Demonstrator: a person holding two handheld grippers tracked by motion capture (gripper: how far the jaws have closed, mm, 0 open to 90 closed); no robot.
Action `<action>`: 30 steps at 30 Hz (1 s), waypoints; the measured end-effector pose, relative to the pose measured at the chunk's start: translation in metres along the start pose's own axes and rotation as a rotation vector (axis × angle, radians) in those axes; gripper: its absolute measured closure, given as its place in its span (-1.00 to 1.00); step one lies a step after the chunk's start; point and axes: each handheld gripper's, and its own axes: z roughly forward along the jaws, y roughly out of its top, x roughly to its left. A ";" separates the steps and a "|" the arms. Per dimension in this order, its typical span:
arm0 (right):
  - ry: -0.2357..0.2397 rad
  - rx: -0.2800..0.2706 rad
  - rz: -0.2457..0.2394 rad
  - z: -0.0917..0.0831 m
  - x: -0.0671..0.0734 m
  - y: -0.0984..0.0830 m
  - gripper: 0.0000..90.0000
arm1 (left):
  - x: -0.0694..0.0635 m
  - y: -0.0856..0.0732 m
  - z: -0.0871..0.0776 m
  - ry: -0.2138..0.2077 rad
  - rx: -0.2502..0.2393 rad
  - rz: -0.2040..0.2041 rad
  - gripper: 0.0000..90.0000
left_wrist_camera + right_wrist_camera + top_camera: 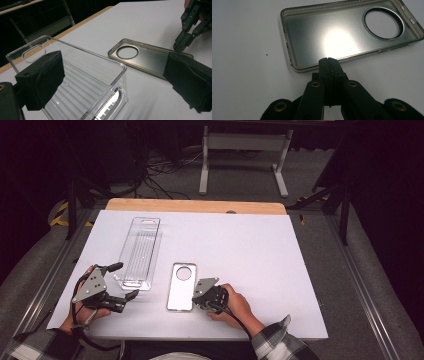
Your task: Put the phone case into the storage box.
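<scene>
Two claws are mine here, and the risk sits with the right one [329, 60]: its jaws are clenched together on nothing, tips just at the long edge of the phone case [342, 32] lying flat on the white table [260, 245]. If I push with it closed, I judge the light case will skid away or tip up rather than be gripped. My left claw [110, 82] is released, jaws wide, straddling the end of the clear plastic tray [75, 75]; a careless nudge could shove that tray into the case beside it.
</scene>
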 end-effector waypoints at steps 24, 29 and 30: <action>-0.140 -0.077 0.074 -0.024 -0.057 0.020 -0.12 | -0.002 0.001 0.003 -0.003 0.008 0.009 -0.91; -0.116 -0.016 0.092 -0.016 -0.084 0.037 -0.51 | -0.002 0.001 0.003 -0.011 0.018 0.014 -0.91; -0.116 -0.016 0.092 -0.016 -0.084 0.037 -0.51 | -0.002 0.001 0.003 -0.011 0.018 0.014 -0.91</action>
